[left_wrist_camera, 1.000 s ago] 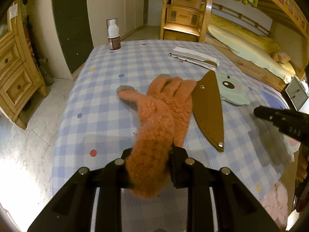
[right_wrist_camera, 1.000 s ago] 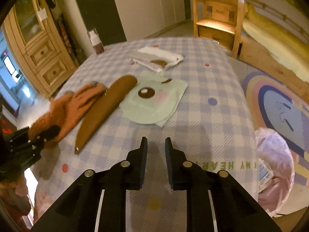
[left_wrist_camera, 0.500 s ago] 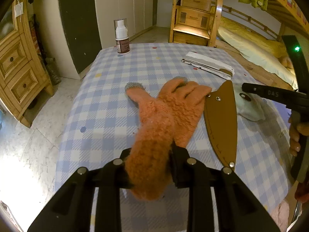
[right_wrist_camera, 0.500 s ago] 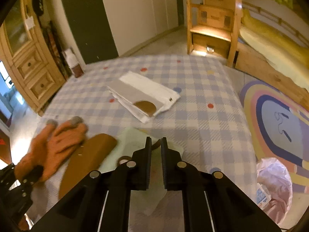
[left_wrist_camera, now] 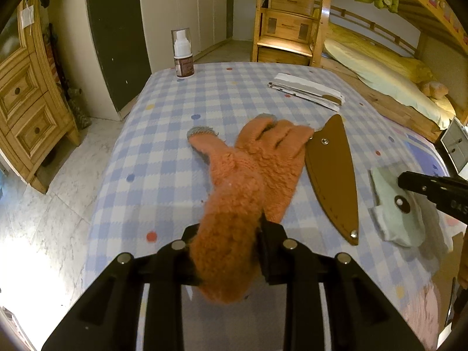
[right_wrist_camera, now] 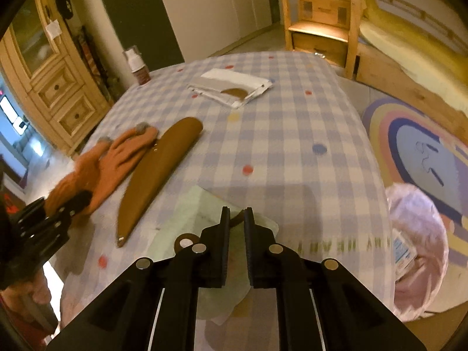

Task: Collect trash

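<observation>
The trash in play here looks to be the pale green wrapper, a flat, thin sheet printed with a cartoon eye, lying at the near edge of the table just beside the brown sheath. It reads as very light and limp, likely a slick film or paper that will fold, crumple and perhaps slip rather than resist, so nothing about it is fragile. The right hand-held gripper is nearly closed, and a lifted fold of the sheet stands in the narrow slot between its 2 fingers; from the left wrist view its black tip sits over the wrapper, which bunches up beneath it. A pinch on that raised edge, well inside the pads, seems the safest hold, since a corner grip on so thin a sheet could slide out. The left hand-held gripper is clamped on the cuff of a fuzzy orange glove, soft and compressible, whose fingers rest on the table against the sheath. A pink bag on the floor to the right looks like the likely bin.
</observation>
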Tool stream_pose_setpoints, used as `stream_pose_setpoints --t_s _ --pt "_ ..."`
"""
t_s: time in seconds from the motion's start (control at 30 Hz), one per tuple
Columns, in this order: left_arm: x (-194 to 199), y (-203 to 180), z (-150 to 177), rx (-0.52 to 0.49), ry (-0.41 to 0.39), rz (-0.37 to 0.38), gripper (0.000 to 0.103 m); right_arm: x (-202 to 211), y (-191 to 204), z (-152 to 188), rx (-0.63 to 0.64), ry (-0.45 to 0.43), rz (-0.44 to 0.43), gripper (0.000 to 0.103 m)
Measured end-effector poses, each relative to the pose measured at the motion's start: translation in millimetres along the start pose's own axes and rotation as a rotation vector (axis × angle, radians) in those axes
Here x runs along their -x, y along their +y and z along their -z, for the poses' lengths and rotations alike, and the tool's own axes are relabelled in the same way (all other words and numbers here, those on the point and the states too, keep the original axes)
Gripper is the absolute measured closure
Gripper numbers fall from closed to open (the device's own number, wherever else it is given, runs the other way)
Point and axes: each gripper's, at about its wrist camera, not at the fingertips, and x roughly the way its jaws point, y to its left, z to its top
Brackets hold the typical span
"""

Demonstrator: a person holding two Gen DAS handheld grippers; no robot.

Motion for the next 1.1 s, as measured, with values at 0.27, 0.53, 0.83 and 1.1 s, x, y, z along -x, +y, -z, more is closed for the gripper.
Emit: stream_pose_setpoints --t_s 0.27,0.53,0.83,1.1 --pt "31 14 13 0.050 -0.047 0.003 0.079 15 20 18 0.199 -0.043 -0.101 0.043" --pt "70 9 -6 0.050 -0.159 0.001 0.079 6 30 24 0.270 0.014 -0.080 0.040" --pt "91 -9 -17 0.026 -0.220 0.032 0.079 14 46 47 0.381 -0.017 0.009 0.035" --pt "90 -5 -9 0.039 -0.200 0.024 0.079 5 42 40 0.356 -0.030 0.044 0.070"
